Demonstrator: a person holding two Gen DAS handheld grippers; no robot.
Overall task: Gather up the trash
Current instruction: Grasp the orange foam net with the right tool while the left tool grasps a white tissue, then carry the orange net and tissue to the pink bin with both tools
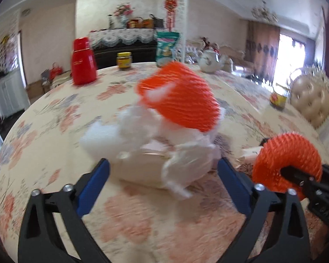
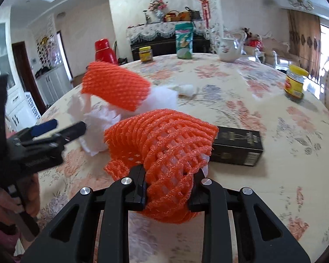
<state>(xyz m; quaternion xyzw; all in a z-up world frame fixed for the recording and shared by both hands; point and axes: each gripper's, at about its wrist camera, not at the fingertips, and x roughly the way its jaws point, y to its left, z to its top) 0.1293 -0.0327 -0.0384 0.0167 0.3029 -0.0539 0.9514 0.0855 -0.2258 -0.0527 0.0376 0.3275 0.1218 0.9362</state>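
Note:
A pile of white plastic bags and tissue [image 1: 151, 153] lies on the floral tablecloth, with an orange foam fruit net [image 1: 182, 96] on top; the pile [image 2: 96, 127] and net [image 2: 116, 87] also show in the right wrist view. My left gripper [image 1: 163, 171] is open, its blue-padded fingers on either side of the pile's near end; it also shows in the right wrist view [image 2: 61, 127]. My right gripper [image 2: 167, 188] is shut on a second orange foam net [image 2: 164, 144], also seen in the left wrist view [image 1: 287, 166]. A black carton [image 2: 236, 144] lies behind that net.
At the table's far side stand a red thermos [image 1: 83, 63], a yellow-lidded jar [image 1: 124, 60], a green snack bag [image 1: 166, 46] and a white teapot [image 1: 210, 60]. Another yellow-lidded jar [image 2: 295, 83] stands at the right. A crumpled tissue [image 2: 186, 88] lies mid-table. A padded chair [image 1: 311, 96] stands beyond the right edge.

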